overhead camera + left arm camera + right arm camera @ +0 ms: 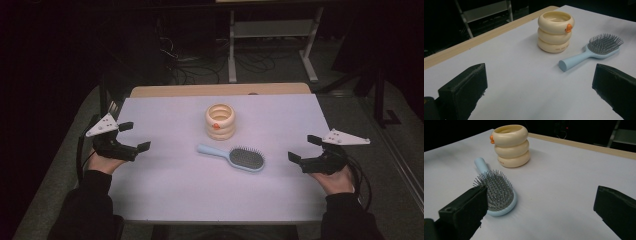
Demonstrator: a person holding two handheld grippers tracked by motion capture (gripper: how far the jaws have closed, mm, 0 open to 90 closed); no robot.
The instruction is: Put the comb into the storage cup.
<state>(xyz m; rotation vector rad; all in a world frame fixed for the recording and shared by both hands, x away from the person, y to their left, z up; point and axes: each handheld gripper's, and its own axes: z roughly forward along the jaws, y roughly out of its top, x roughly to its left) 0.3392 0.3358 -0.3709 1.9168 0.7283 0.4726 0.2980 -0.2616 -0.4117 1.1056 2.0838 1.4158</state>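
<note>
Either side of the hairbrush (234, 157), I held 2 wide-open, empty tools.
Left gripper (134, 136) and right gripper (303, 149) hadn't approached; next, I judged, close the right one on the brush beside the cup (220, 121).

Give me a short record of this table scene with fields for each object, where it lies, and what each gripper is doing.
Surface: white tabletop
Holder: cream ring-stacked cup with an orange beak, upright, mid-table
Brush: light blue plastic hairbrush, bristles up, lying in front of the cup, apart from it
Left gripper: open, holding nothing, at the left edge
Right gripper: open, holding nothing, nearest the brush head
</note>
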